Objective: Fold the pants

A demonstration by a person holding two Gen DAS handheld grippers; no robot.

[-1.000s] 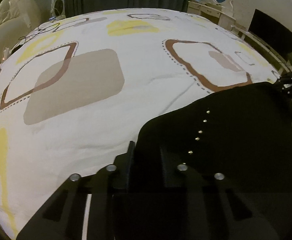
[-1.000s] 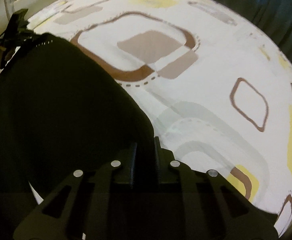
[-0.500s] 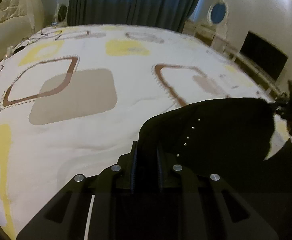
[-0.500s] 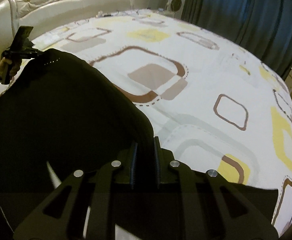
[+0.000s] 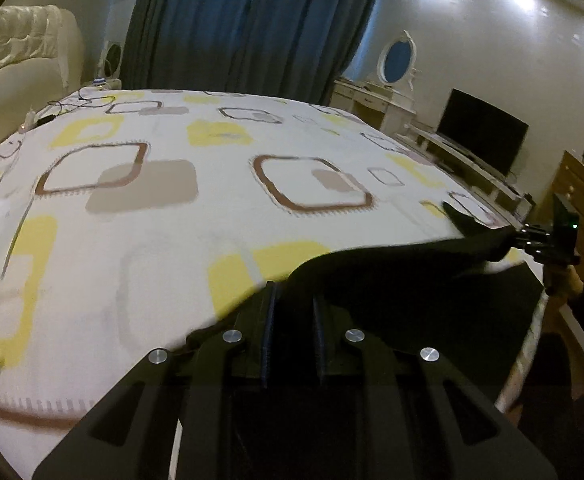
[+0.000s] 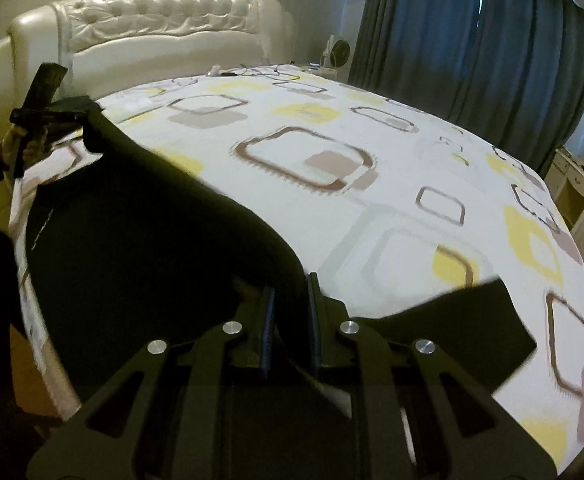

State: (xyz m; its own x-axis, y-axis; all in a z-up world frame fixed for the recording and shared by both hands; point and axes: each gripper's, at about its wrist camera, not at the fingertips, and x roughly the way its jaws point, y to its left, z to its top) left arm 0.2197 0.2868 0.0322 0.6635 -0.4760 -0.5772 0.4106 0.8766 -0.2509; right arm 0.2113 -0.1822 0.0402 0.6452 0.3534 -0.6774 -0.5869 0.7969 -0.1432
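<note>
both grippers, left gripper (image 5: 294, 300) and right gripper (image 6: 289, 284), clamped on black pants (image 6: 151, 236), fingertips buried in cloth

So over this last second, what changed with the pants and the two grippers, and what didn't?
Both grippers rose, lifting the black pants off the bedspread: the fabric lay spread flat a second ago and now hangs stretched between them, the room beyond in view. The left gripper and right gripper stayed shut on the top edge; nothing was let go.
</note>
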